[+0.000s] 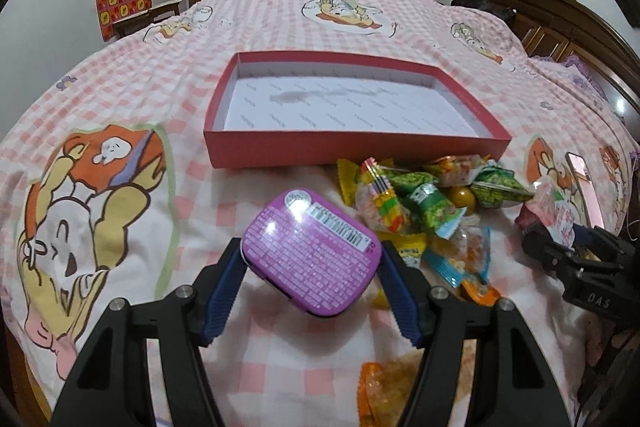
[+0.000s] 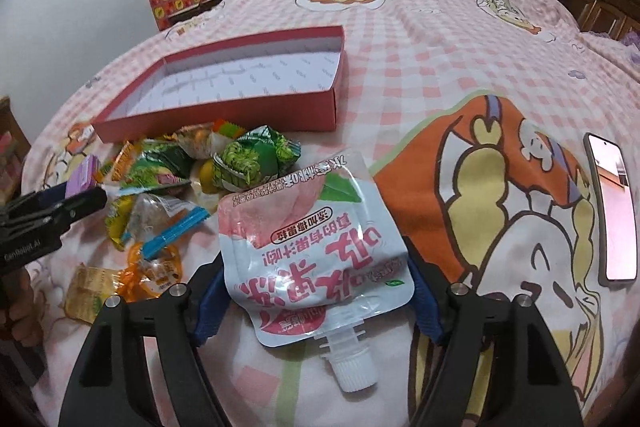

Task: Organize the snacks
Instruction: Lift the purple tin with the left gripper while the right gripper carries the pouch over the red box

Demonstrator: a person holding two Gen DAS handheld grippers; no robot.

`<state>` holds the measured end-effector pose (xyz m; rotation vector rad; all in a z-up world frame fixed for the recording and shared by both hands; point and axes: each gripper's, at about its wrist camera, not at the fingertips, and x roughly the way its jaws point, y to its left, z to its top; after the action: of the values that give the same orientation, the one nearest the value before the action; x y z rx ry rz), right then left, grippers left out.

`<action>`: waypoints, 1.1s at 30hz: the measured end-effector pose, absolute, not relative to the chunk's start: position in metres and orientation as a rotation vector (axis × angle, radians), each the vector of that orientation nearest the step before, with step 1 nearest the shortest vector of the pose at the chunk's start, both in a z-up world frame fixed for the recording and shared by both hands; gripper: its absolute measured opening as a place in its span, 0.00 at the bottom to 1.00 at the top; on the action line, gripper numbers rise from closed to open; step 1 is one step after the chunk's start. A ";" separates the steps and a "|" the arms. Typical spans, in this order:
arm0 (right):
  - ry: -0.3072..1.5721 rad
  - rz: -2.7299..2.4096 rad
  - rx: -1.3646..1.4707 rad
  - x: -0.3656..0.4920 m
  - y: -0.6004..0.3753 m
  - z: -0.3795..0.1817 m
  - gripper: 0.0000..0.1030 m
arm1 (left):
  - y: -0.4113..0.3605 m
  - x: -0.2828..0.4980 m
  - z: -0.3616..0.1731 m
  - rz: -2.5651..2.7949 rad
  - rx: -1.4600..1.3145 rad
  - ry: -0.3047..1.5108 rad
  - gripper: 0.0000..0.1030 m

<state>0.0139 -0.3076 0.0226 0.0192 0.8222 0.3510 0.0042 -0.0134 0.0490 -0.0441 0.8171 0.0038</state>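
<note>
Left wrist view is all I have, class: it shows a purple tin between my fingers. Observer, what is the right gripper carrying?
Observer: The right gripper is shut on a pink and white jelly pouch, its white cap pointing back toward the camera.
Operator: Anything lying to its right?
Observer: A phone lies flat on the bedspread, screen up.
Operator: Is my left gripper visible there?
Observer: Yes, the left gripper shows at the left edge, shut on the purple tin.

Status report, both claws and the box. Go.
Left claw shut on purple tin. Right claw shut on pink jelly pouch. Red box empty, open. Snack pile lies before it.
</note>
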 end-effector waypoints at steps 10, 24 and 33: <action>0.775 0.366 0.047 -0.003 -0.315 0.046 0.74 | -0.022 -0.004 0.073 -0.014 -0.007 0.772 0.67; 0.768 0.436 0.048 0.008 -0.295 0.083 0.74 | -0.018 0.026 0.100 -0.066 -0.007 0.773 0.67; 0.764 0.475 0.054 0.027 -0.284 0.126 0.74 | -0.009 0.043 0.127 -0.049 -0.025 0.750 0.67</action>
<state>0.0271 -0.2839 0.1263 0.0542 0.7637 0.4754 0.0430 -0.0089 0.1274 -0.0254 0.7497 -0.0491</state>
